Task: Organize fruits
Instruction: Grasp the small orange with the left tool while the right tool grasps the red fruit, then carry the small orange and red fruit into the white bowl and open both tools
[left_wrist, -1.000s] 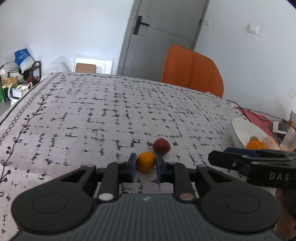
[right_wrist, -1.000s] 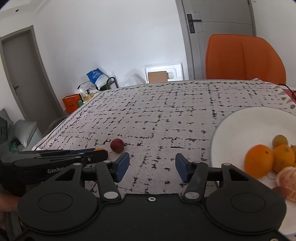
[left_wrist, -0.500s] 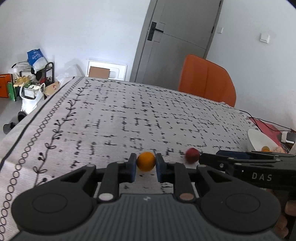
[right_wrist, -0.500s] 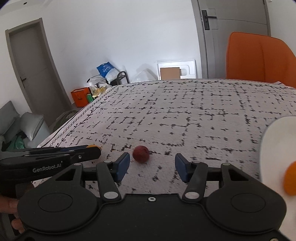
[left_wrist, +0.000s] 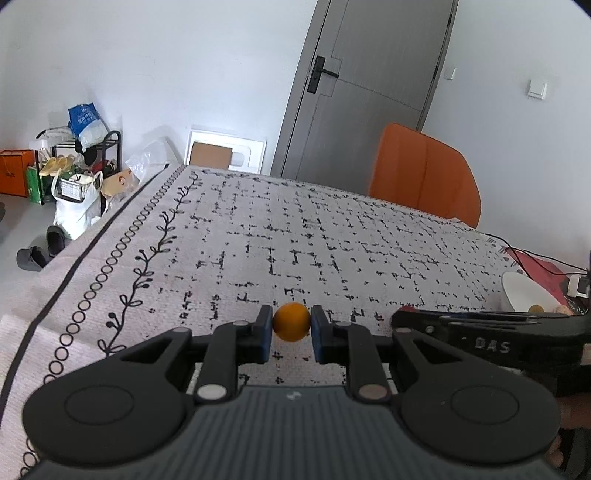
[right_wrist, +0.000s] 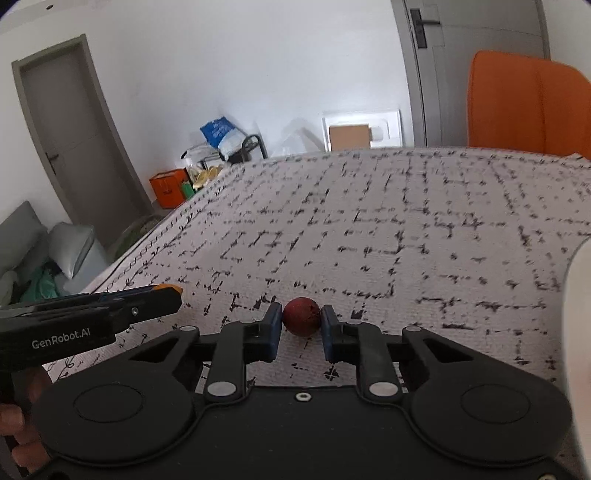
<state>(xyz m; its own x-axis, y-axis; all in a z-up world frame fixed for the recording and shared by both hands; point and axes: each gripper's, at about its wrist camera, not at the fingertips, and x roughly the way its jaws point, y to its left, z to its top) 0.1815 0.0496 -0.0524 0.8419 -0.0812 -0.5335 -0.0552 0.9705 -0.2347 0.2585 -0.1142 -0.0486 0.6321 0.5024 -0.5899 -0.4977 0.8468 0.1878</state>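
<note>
Both loose fruits now in grip; left gripper (left_wrist: 291, 328) clenched on small orange (left_wrist: 291, 326), held clear above the surface (left_wrist: 332, 240); right gripper (right_wrist: 301, 325) has just closed on red fruit (right_wrist: 301, 316), pads against both its sides, fruit low over or on the cloth, cannot tell which. Plate (left_wrist: 524, 295) sits at far right, some fruit already in it. No other stray fruit seen on the cloth. Left to do, by my reading: carry both over, drop them in the plate.
</note>
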